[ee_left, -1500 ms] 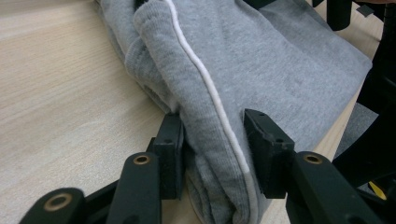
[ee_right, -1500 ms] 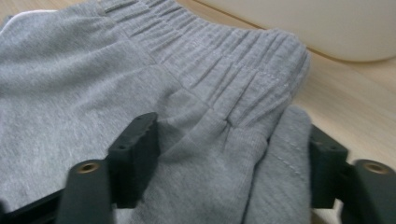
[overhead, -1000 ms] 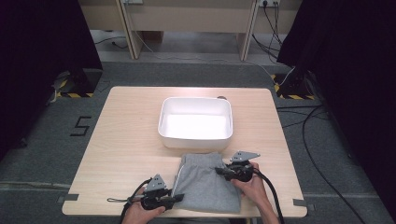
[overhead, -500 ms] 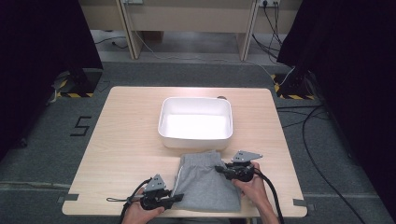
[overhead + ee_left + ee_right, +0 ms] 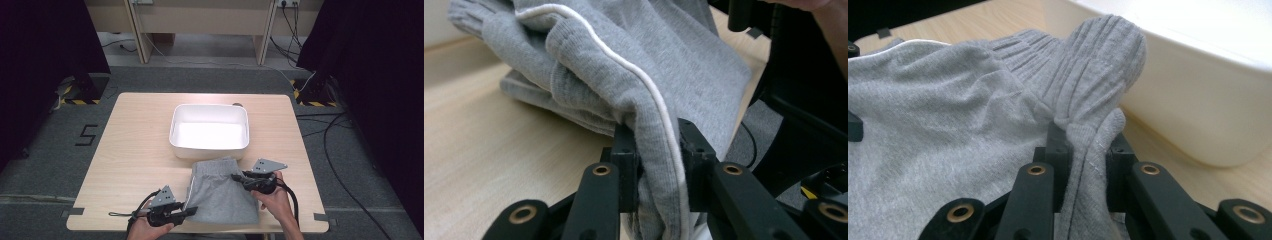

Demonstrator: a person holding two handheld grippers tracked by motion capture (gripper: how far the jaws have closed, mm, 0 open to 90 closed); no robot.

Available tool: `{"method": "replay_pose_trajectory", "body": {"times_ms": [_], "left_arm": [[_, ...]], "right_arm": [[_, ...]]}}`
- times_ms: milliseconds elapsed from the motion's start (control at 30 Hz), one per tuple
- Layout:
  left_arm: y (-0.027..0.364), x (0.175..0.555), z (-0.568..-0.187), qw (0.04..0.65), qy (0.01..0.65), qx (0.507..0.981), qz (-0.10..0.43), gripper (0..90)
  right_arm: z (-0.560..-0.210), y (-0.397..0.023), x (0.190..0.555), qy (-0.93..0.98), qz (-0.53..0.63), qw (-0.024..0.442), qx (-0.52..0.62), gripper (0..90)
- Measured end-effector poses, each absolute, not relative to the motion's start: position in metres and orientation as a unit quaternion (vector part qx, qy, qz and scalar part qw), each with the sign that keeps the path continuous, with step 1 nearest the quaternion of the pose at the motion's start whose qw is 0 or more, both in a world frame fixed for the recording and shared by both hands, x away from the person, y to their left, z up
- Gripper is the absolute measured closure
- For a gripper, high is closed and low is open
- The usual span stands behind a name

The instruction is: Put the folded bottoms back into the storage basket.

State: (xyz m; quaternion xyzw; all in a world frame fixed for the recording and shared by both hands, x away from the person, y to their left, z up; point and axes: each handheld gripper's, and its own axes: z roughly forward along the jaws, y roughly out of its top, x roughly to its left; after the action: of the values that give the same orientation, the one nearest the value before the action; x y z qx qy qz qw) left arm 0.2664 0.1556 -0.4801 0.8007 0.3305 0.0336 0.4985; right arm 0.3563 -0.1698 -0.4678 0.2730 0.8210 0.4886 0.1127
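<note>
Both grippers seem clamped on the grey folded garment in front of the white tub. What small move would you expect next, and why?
Probably a short lift of the garment, then forward toward the tub. The left gripper pinches the white-piped edge and the right gripper pinches the ribbed waistband, so both sides are secured. The tub sits just beyond the garment and looks empty. The cloth must clear its near wall first.

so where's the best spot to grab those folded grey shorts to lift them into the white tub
Pinch the folded grey shorts at two opposite edges, from the sides, jaws level with the table. The left gripper is shut on the near piped edge, the right gripper on the ribbed waistband by the white tub. Bunched layers there probably hold.
</note>
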Motion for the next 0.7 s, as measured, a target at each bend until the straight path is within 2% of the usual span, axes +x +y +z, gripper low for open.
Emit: {"method": "replay_pose_trajectory", "body": {"times_ms": [233, 700], "left_arm": [[0.159, 0.262, -0.457, 0.513, 0.324, 0.794, 0.046, 72.5], [0.173, 0.282, -0.412, 0.520, 0.316, 0.790, 0.080, 72.4]], "right_arm": [[-0.445, -0.169, 0.356, 0.813, 0.509, 0.111, 0.260, 79.0], [-0.390, -0.151, 0.376, 0.813, 0.519, 0.134, 0.225, 78.9]]}}
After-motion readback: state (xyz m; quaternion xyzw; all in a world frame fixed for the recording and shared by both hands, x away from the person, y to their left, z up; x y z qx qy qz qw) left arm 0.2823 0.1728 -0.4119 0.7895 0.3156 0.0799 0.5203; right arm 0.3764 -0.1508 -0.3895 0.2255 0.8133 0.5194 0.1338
